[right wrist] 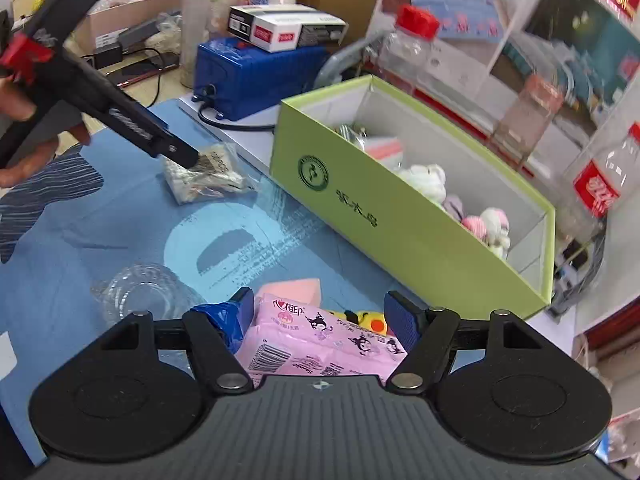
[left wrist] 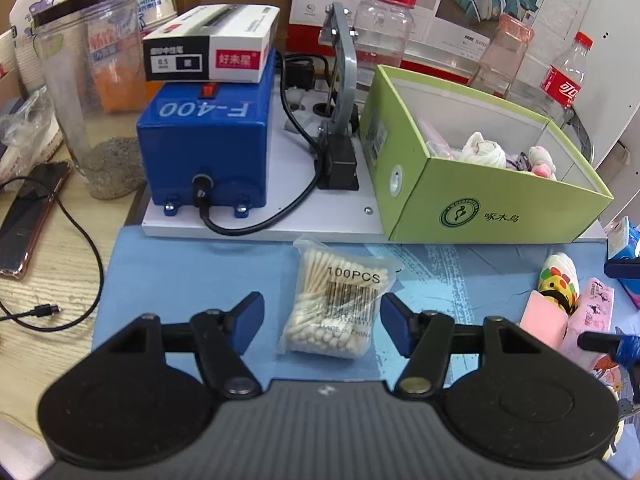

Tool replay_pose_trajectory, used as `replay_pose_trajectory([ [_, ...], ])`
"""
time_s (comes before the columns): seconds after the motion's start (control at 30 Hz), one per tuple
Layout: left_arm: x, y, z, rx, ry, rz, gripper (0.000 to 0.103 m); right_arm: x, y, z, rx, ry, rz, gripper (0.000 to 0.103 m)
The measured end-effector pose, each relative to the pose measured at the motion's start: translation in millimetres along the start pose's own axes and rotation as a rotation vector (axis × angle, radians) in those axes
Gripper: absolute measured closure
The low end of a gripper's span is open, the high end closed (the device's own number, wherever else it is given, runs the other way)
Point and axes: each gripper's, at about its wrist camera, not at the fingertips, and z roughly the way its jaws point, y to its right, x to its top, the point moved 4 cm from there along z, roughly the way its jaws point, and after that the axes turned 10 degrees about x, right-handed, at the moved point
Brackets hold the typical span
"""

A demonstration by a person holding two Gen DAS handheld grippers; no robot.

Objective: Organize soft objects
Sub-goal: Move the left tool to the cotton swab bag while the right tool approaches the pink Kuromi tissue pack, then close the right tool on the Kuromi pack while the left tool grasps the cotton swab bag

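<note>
The green box (left wrist: 496,200) sat open at the back of the bench with a few plush toys (right wrist: 428,180) piled inside. Left tongs (left wrist: 322,316) were spread wide, hovering around the bag of cotton swabs (left wrist: 340,304) on the blue cloth (left wrist: 192,272) without pinching it. Right tongs (right wrist: 319,312) were wide apart too, straddling a pink tissue pack (right wrist: 320,344), gripping nothing.

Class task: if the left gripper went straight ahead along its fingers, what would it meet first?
Most likely the cotton swab bag lying between the open left gripper fingers; depth is uncertain.
</note>
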Motion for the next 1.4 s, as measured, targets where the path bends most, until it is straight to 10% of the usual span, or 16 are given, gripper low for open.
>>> replay_pose_trajectory([
  [0.5, -2, 4, 19, -0.013, -0.034, -0.010, 0.040, -140, 98, -50, -0.247, 0.000, 0.438, 0.044],
  [0.9, -6, 2, 14, -0.002, -0.034, -0.024, 0.041, -194, 100, -100, -0.331, 0.306, 0.665, 0.044],
  [1.17, -15, -2, 7, 0.011, -0.029, -0.033, 0.040, -190, 153, -65, -0.255, 0.342, 0.884, 0.044],
  [1.4, -16, -10, 8, 0.012, -0.027, -0.055, 0.040, -204, 122, -60, -0.138, 0.328, 0.919, 0.042],
])
